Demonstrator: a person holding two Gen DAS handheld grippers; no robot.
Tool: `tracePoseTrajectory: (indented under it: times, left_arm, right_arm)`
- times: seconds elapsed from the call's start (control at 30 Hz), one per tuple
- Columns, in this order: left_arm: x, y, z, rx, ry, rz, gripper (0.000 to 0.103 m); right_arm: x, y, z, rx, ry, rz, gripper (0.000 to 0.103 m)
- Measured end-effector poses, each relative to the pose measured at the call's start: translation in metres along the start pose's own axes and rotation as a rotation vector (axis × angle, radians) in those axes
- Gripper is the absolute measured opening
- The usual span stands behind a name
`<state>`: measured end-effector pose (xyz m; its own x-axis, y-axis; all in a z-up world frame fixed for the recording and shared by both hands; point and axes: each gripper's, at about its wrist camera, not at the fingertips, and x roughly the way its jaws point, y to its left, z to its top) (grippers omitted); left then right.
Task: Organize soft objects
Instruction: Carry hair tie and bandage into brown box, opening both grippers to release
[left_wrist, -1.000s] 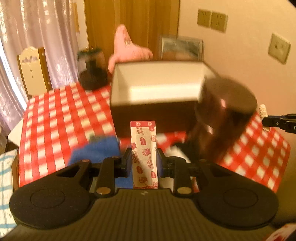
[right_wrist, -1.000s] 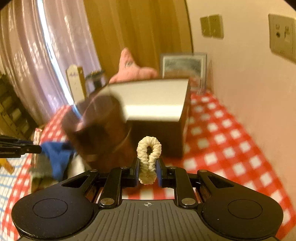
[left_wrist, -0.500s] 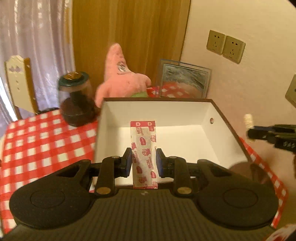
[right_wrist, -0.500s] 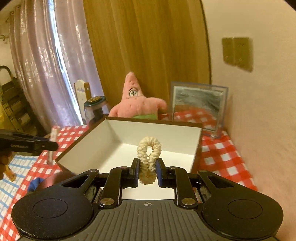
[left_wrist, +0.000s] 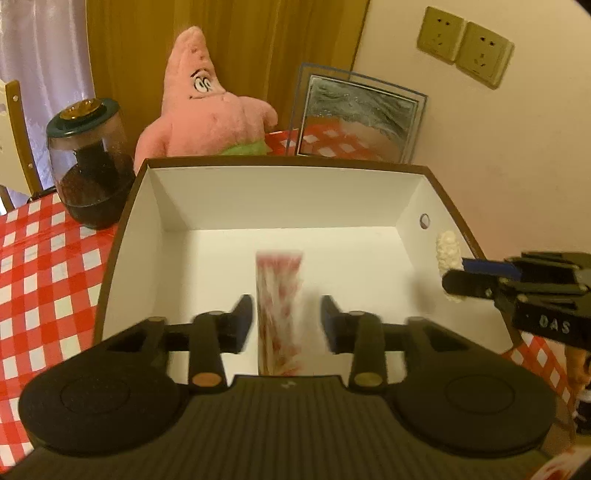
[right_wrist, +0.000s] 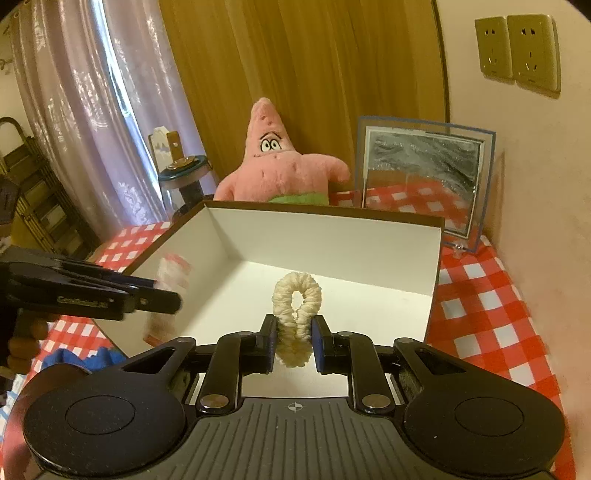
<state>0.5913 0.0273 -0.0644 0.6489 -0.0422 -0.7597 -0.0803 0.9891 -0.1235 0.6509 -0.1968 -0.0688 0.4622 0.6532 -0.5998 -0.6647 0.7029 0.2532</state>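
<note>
An open brown box (left_wrist: 413, 206) with a white inside stands on the red checked table; it also shows in the right wrist view (right_wrist: 332, 236). My left gripper (left_wrist: 286, 317) is over the box with its jaws apart. A red-patterned plaster packet (left_wrist: 280, 295), blurred, is between them and loose from the pads. My right gripper (right_wrist: 293, 334) is shut on a cream knitted hair tie (right_wrist: 296, 295) above the box's near edge. The hair tie (left_wrist: 448, 254) and right gripper show at the right of the left wrist view.
A pink star plush (right_wrist: 280, 166) sits behind the box. A framed picture (right_wrist: 421, 177) leans on the wall at the right. A dark jar (left_wrist: 90, 162) stands to the left of the box. A blue cloth (right_wrist: 81, 358) lies at the near left.
Both grippers have moved up over the open box. My left gripper has opened and the plaster packet is dropping, blurred. My right gripper still holds the hair tie.
</note>
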Motion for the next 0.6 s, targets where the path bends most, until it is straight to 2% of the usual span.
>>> tracePoseTrajectory:
  times: [0.17, 0.37, 0.43, 0.47, 0.5, 0.6]
  left_arm:
    - [0.010, 0.004, 0.007, -0.023, 0.020, -0.011, 0.046]
    - [0.007, 0.010, 0.006, -0.026, 0.022, 0.010, 0.046]
    - [0.004, 0.014, 0.005, -0.033, 0.027, 0.016, 0.046]
    - [0.002, 0.017, 0.005, -0.035, 0.030, 0.019, 0.046]
    - [0.000, 0.019, 0.004, -0.036, 0.032, 0.024, 0.046]
    - [-0.009, 0.024, 0.002, -0.030, 0.026, 0.050, 0.046]
  right_arm:
    - [0.002, -0.002, 0.003, -0.004, 0.008, 0.006, 0.019]
    - [0.010, -0.001, 0.005, -0.015, 0.023, 0.026, 0.020]
    - [0.012, 0.000, 0.007, -0.008, 0.010, 0.056, 0.040]
    - [0.012, 0.001, 0.009, 0.004, -0.006, 0.057, 0.055]
    - [0.012, 0.002, 0.011, 0.014, -0.025, 0.059, 0.060]
    - [0.009, 0.001, 0.017, 0.042, -0.053, 0.072, 0.060]
